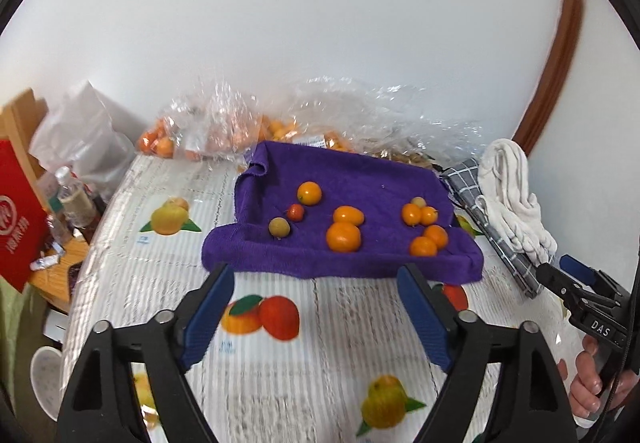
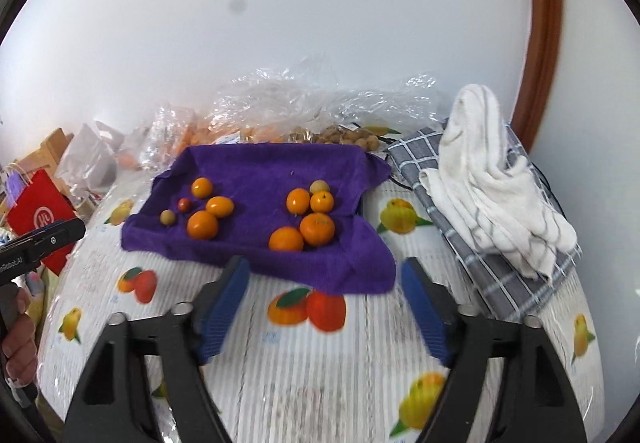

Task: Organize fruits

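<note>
The small fruits lie on a purple terry towel (image 1: 360,179) spread over the table in front of me, its near edge rolled into a soft ridge. They sit in two loose groups: on the left, a round orange citrus fruit (image 1: 309,193), a tiny red fruit (image 1: 296,211) just beside it, a dull yellow-brown round fruit (image 1: 279,227), an oval orange kumquat (image 1: 348,215) and a larger orange mandarin (image 1: 343,237) touching it; on the right, a cluster of four orange fruits (image 2: 308,219) with one pale yellow-brown fruit (image 2: 319,187) at its far edge. The two groups are well apart on the towel. My left gripper (image 1: 316,317) hovers over the table short of the towel's near edge, its blue-padded fingers (image 1: 210,313) spread wide with nothing between them. My right gripper (image 2: 324,311) hangs likewise before the towel, jaws apart and empty. Under it all is a white ribbed tablecloth printed with oranges and lemons (image 1: 352,323). Behind the towel, against the white wall (image 1: 300,23), are crinkled clear plastic bags of orange fruit (image 1: 224,123). To the right lies a grey checked cloth (image 2: 492,267) with a bundled white towel (image 2: 492,179) on top of it. At far left stands a red paper bag (image 2: 38,223).
</note>
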Demonstrator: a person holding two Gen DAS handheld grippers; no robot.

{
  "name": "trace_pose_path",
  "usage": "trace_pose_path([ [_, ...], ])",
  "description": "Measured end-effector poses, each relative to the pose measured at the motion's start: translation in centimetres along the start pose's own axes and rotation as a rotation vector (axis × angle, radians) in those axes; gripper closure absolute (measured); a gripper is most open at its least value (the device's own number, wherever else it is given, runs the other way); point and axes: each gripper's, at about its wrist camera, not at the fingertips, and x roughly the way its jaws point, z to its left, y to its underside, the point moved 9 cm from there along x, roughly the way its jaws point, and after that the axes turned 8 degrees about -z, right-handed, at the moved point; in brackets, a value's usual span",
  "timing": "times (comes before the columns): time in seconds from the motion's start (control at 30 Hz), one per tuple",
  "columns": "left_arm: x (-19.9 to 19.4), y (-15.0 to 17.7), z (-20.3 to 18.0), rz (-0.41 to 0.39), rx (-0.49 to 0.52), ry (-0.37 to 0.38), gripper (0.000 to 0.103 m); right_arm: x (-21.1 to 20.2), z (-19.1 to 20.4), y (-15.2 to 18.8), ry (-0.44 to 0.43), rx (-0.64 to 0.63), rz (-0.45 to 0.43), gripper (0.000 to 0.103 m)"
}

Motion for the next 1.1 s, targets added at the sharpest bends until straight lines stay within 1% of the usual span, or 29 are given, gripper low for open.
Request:
trace_pose_path([
  [0.07, -1.5, 0.5, -0.9, -0.017, 0.013, -0.005, 0.014, -1.5, -0.1, 0.6, 0.014, -0.011, -0.018, 0.015],
  [0.13, -2.9, 1.0, -1.7, -0.025, 0.025, -0.005, 0.009, -3.1, 0.0, 1.1, 0.023, -0.016, -0.038, 0.007],
  [0.23, -4.7, 1.5, -2.7, -0.043, 0.038, -0.012, 0.005, -5.0, 0.1, 1.4, 0.023, -0.028, -0.064, 0.001],
  [0.27, -5.3, 1.7, -3.0, -0.049, 0.042, -0.02, 0.004, -5.7, 0.0, 1.5, 0.026, -0.026, -0.071, 0.0],
  [0.33, -6.5, 2.1, -3.7, -0.062, 0.06, -0.043, 0.001, -6.6, -0.3, 1.8, 0.027, -0.012, -0.068, 0.0],
  [0.5, -8.6, 3.0, -5.6, -0.09, 0.127, -0.083, 0.001, -8.9, -1.1, 2.7, 0.039, 0.005, -0.072, 0.0],
  [0.63, -9.2, 3.4, -6.6, -0.092, 0.155, -0.091, 0.001, -10.0, -1.7, 3.2, 0.046, 0.007, -0.08, 0.0],
  [0.83, -9.6, 3.7, -6.9, -0.093, 0.143, -0.083, 0.001, -10.9, -2.1, 3.1, 0.06, 0.007, -0.108, 0.0],
  [1.1, -9.5, 4.0, -6.9, -0.085, 0.131, -0.082, 0.001, -10.7, -2.0, 3.4, 0.057, 0.004, -0.105, 0.0],
])
